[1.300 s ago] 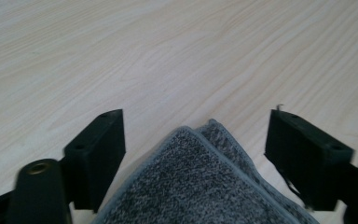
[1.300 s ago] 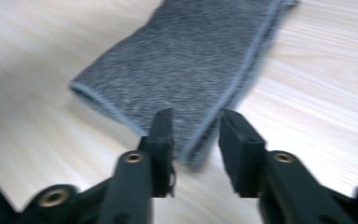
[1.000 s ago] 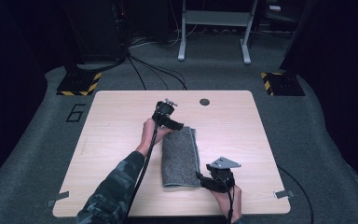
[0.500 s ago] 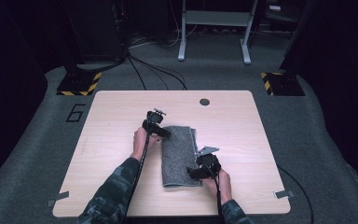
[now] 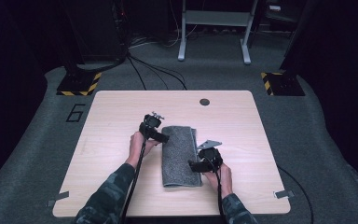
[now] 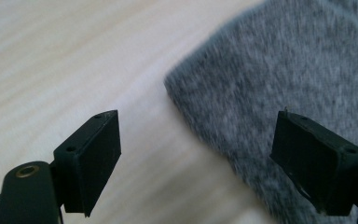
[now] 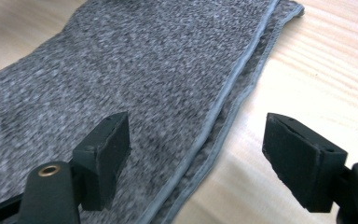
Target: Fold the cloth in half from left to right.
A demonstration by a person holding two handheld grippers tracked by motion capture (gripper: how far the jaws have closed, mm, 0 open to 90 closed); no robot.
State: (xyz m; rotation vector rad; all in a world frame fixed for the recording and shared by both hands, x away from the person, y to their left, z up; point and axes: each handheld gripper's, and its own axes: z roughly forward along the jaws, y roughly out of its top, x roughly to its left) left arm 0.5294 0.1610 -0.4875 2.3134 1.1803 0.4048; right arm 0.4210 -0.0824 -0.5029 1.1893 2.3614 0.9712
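Observation:
A grey towel (image 5: pixel 181 156) lies folded into a long strip on the wooden table (image 5: pixel 242 121). My left gripper (image 5: pixel 164 138) is open at the strip's far left corner. In the left gripper view that gripper (image 6: pixel 198 158) straddles the towel (image 6: pixel 279 70) corner, one jaw over bare wood and the other over cloth. My right gripper (image 5: pixel 192 165) stands open at the strip's right edge. Its jaws have just been opening. In the right gripper view it (image 7: pixel 209 158) hangs over the towel (image 7: pixel 144 60), whose hemmed double edge runs between the jaws untouched.
A small dark round hole (image 5: pixel 204 101) sits near the table's far edge. Tape strips (image 5: pixel 284 193) mark the near corners. Black stands and cables lie on the carpet beyond the table, and a "6" (image 5: pixel 76 113) is marked on the floor at left.
The left gripper has come down and toward the near left, to the towel's far corner. The right gripper has moved left to the towel's right edge and opened wider.

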